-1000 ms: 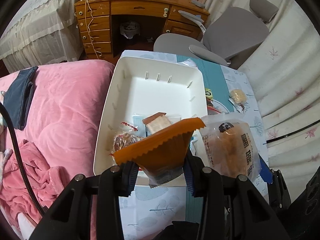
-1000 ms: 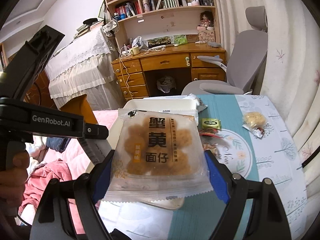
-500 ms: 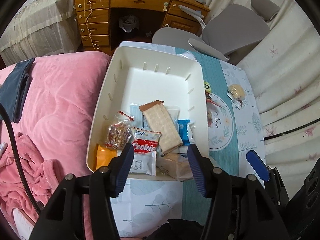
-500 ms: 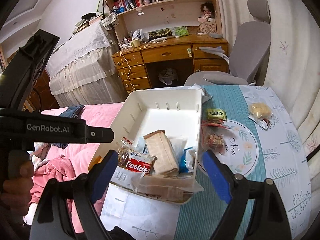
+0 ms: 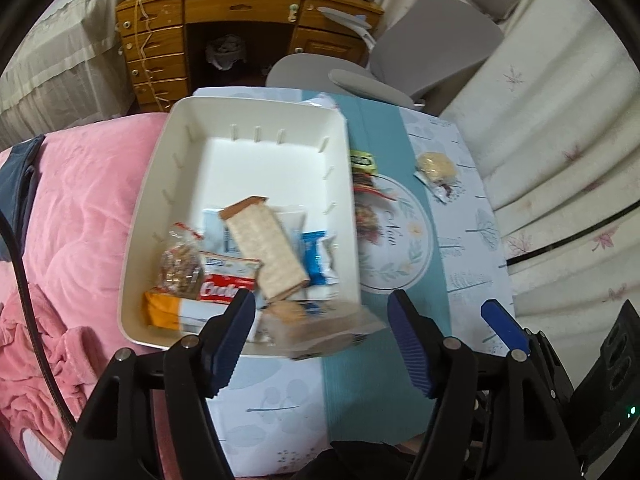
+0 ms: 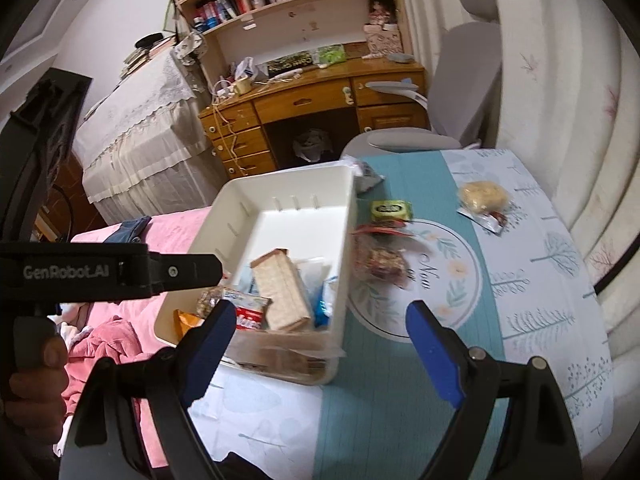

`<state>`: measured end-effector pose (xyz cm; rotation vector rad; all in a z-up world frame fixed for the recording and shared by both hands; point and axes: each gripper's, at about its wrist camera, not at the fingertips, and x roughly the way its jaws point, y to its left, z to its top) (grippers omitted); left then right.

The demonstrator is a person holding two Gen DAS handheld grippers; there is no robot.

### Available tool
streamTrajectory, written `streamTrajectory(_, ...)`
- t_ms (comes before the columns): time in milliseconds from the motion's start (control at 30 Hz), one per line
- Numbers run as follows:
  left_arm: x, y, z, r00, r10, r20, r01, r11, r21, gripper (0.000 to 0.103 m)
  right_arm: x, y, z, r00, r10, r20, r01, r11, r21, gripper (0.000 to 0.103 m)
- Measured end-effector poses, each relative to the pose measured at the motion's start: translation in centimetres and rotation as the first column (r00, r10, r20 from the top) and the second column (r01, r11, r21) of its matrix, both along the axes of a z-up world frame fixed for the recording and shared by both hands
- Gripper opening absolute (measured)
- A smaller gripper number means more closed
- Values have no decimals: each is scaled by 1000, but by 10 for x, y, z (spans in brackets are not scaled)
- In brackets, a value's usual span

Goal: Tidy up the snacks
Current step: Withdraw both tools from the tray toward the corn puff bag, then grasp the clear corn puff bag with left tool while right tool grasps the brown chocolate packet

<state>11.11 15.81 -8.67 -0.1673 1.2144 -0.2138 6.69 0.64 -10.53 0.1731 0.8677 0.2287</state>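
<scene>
A white bin (image 5: pixel 152 184) (image 6: pixel 224 208) on the table holds several snack packets, among them a long cracker pack (image 5: pixel 266 248) (image 6: pixel 284 296) and an orange packet (image 5: pixel 162 314). A clear pack of round cakes (image 5: pixel 320 326) (image 6: pixel 280 354) lies across the bin's near rim. My left gripper (image 5: pixel 322 342) is open and empty just above that rim. My right gripper (image 6: pixel 320 350) is open and empty beside it. A round yellow cake packet (image 5: pixel 434 168) (image 6: pixel 482 198), a green packet (image 6: pixel 390 210) and a red nut packet (image 6: pixel 380 258) lie on the table right of the bin.
The table (image 6: pixel 540 280) has a teal runner and leaf-print cloth. A pink quilt (image 5: pixel 72 208) lies left of the bin. A grey chair (image 5: pixel 420 56) and a wooden desk (image 5: pixel 224 12) stand beyond the table. Curtains (image 5: pixel 560 100) hang at the right.
Both grippers opened. The left let go of the orange packet and the right let go of the cake pack; both now lie in or on the bin. Both grippers have drawn back slightly.
</scene>
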Motion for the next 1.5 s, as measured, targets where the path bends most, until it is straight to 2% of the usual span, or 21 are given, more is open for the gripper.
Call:
streamTrajectory(400,20,-76,1,996,-87,-9,87,996,19,73,12,-82,-8,995,-81,-58,81,997,7,87)
streamTrajectory(567,42,-120,2,985,-173,-20,174,984,31,78,27,-116,-18,993,-99,-57,99,995,-12,87)
streamTrajectory(833,94,-192,-10,953,-300,-54,304,948,92,79,59,-154,-35,996,-87,13,87,994,-68,87)
streamTrajectory(1267,189,-262,-59,910,-383,-155,404,904,140,79,130,-192,-81,994,-48,94,63,985,-164,87)
streamTrajectory(1500,229,-295,-96,861,-460,-218,498,848,179,79,163,-189,-114,994,6,106,17,976,-219,87)
